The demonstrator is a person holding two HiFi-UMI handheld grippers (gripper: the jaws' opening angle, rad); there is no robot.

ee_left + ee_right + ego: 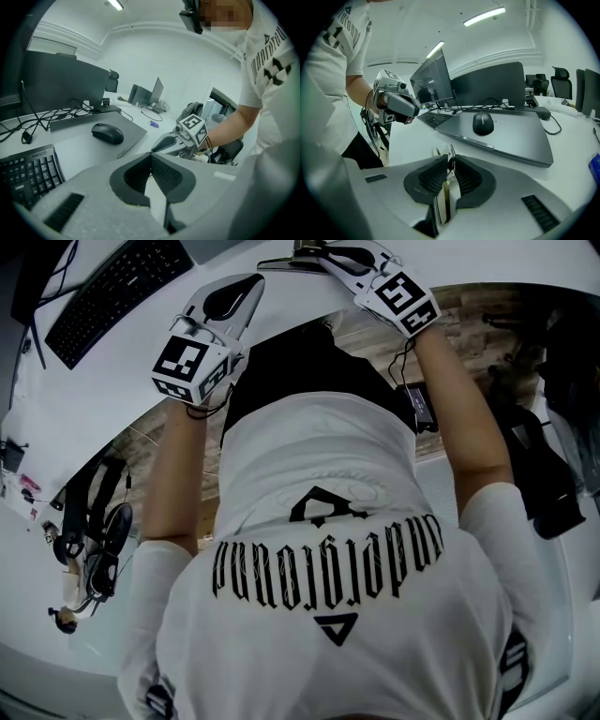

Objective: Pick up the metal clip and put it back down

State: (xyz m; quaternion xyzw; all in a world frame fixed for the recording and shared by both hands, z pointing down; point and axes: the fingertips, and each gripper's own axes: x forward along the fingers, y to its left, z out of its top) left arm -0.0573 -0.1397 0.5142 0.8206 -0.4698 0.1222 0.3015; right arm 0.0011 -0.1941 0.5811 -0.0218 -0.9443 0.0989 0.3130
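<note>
Two tongs are held over the white tabletop (408,140). The right tongs (450,159) are clamped on the one metal clip (451,151), whose metal pokes out past the pads. The left tongs (151,154) are closed together on nothing. One mouse (483,123) and one keyboard (433,118) lie beyond.

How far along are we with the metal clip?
Done: the grasp. The right gripper is shut on the metal clip. In hand: holding it at the white desk; whether it is lifted I cannot tell. Left: set it down, open the jaws. The left gripper is shut, empty.
</note>
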